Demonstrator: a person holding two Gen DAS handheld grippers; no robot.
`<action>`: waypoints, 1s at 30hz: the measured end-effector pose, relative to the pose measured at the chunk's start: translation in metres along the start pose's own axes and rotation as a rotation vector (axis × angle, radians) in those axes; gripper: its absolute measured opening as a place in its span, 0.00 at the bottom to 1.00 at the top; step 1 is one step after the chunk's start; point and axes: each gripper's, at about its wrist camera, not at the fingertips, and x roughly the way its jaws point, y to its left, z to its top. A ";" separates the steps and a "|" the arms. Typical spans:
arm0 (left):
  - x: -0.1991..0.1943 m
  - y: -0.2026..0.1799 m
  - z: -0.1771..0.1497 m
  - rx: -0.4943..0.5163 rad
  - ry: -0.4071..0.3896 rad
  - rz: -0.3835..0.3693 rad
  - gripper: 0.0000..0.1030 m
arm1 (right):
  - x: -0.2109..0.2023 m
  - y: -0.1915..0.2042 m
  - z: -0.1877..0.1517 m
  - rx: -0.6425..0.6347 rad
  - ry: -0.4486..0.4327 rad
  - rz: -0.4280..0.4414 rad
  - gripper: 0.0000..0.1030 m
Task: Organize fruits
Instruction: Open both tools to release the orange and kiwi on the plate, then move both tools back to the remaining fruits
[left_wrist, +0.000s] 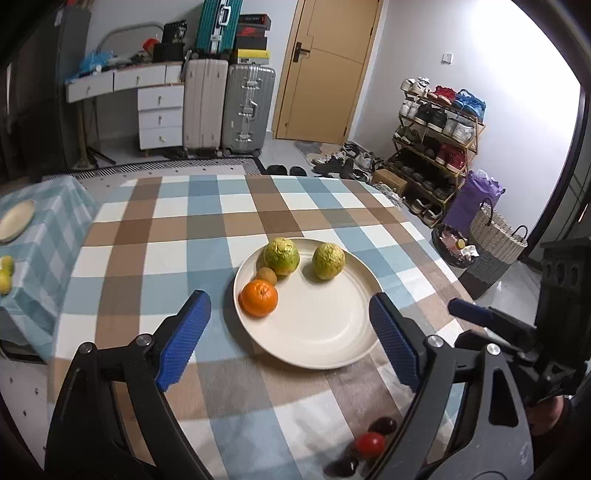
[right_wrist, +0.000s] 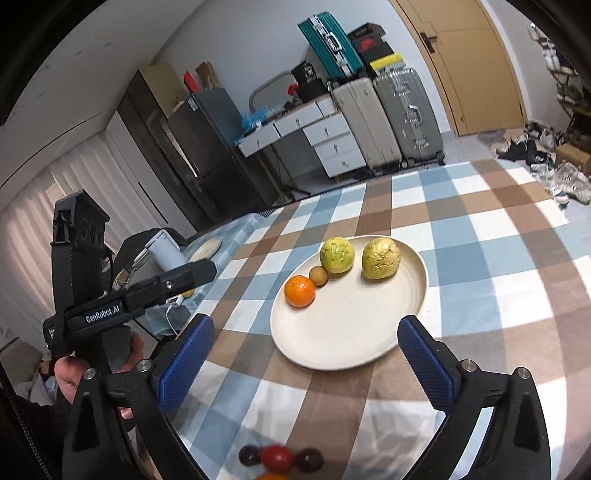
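Left wrist view: the left gripper (left_wrist: 290, 332) fills the lower frame with its blue-padded fingers (left_wrist: 186, 338) spread wide and released, holding nothing, above a worktop (left_wrist: 155, 236) covered in a blue, brown and white checked cloth. Between and beyond the fingers, at centre frame, lies a cream plate (left_wrist: 321, 332) carrying four fruits along its far and left rim: an orange (left_wrist: 258, 298) at the left edge, a small brown fruit (left_wrist: 266, 275) touching it from behind, a large green-yellow fruit (left_wrist: 281, 256) just beyond that, and a second green-yellow fruit (left_wrist: 328, 260) apart to the right. At the bottom edge, blurred, a red tomato (left_wrist: 370, 444) sits among dark round fruits (left_wrist: 383, 425). The right gripper (left_wrist: 491, 319) enters at the right edge. A second plate (left_wrist: 16, 219) rests on a side table at far left. Right wrist view: the right gripper (right_wrist: 304, 356) likewise shows its fingers (right_wrist: 424, 363) parted and empty, framing the same plate (right_wrist: 343, 332) at centre. The orange (right_wrist: 299, 291), brown fruit (right_wrist: 318, 276) and both green-yellow fruits (right_wrist: 337, 255) (right_wrist: 381, 258) run in a row from left to upper right on the plate. The tomato (right_wrist: 277, 457) and dark fruits (right_wrist: 309, 459) lie on the cloth at bottom centre. The left gripper (right_wrist: 201, 271) appears at left, gripped by a hand (right_wrist: 74, 373).
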 end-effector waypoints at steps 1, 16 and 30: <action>-0.007 -0.004 -0.004 0.004 -0.008 0.002 0.86 | -0.007 0.002 -0.003 -0.003 -0.010 -0.006 1.00; -0.080 -0.037 -0.078 -0.023 -0.044 0.041 0.99 | -0.071 0.034 -0.048 -0.088 -0.071 -0.040 1.00; -0.061 -0.031 -0.151 -0.084 0.070 0.041 0.99 | -0.080 0.038 -0.112 -0.101 0.021 -0.039 1.00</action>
